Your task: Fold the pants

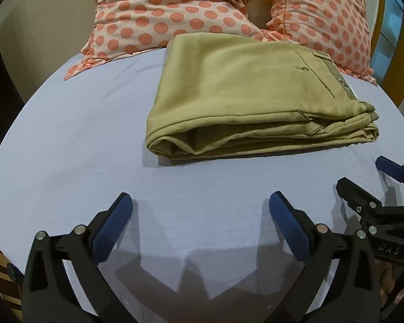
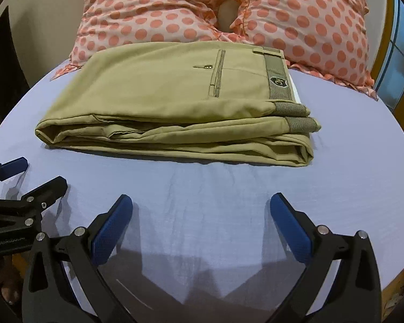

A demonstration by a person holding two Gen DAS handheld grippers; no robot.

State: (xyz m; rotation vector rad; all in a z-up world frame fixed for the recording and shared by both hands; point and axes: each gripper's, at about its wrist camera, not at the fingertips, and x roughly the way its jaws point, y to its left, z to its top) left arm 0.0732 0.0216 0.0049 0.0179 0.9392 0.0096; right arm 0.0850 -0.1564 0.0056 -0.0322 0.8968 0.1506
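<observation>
Khaki pants [image 1: 245,94] lie folded in a flat stack on the pale blue bed sheet [image 1: 80,148], back pocket and waistband up; they also show in the right wrist view [image 2: 175,99]. My left gripper [image 1: 200,202] is open and empty, hovering over bare sheet in front of the pants. My right gripper [image 2: 201,202] is open and empty too, in front of the stack's near edge. The right gripper shows at the right edge of the left wrist view [image 1: 363,172], and the left gripper shows at the left edge of the right wrist view [image 2: 37,172].
Two peach pillows with orange dots [image 1: 175,8] [image 2: 309,18] lean behind the pants. The bed sheet [image 2: 202,188] spreads around the stack. A wooden frame and a blue panel [image 2: 398,62] stand at the far right.
</observation>
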